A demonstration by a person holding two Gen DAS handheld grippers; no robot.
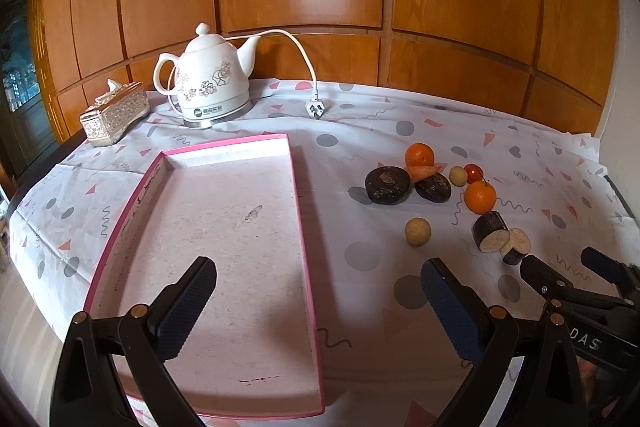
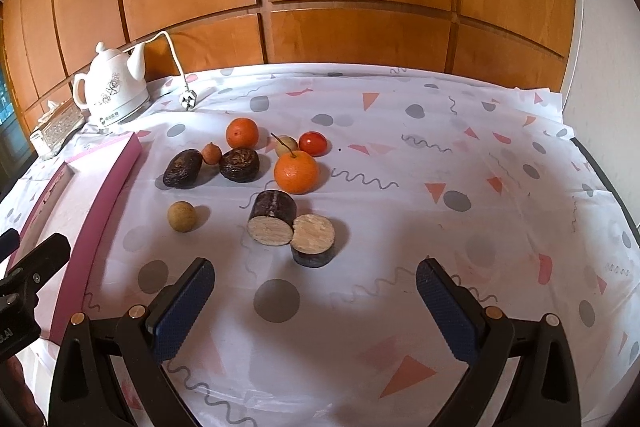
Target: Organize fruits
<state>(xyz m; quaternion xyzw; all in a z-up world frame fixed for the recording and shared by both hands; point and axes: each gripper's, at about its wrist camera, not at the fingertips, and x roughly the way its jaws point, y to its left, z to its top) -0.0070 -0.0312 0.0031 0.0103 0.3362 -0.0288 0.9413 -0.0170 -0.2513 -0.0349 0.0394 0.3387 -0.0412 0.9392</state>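
A pink-rimmed shallow box [image 1: 304, 219] lies empty on the patterned tablecloth; its side shows in the right wrist view [image 2: 108, 195]. Right of it lie the fruits: two oranges [image 2: 296, 171] [image 2: 242, 133], a red tomato [image 2: 313, 143], two dark wrinkled fruits [image 2: 182, 169] [image 2: 240, 165], a tan round fruit [image 2: 182, 215], and two dark cut pieces with pale faces [image 2: 272, 217] [image 2: 313, 241]. My left gripper [image 1: 318, 311] is open and empty, over the box's right rim. My right gripper [image 2: 316, 307] is open and empty, just short of the cut pieces.
A white floral kettle [image 1: 212, 83] with its cord and plug [image 1: 316, 109] stands at the back left, beside a silver tissue box [image 1: 114, 113]. A wooden panelled wall runs behind the table. The table's right edge [image 2: 600, 179] lies past the fruits.
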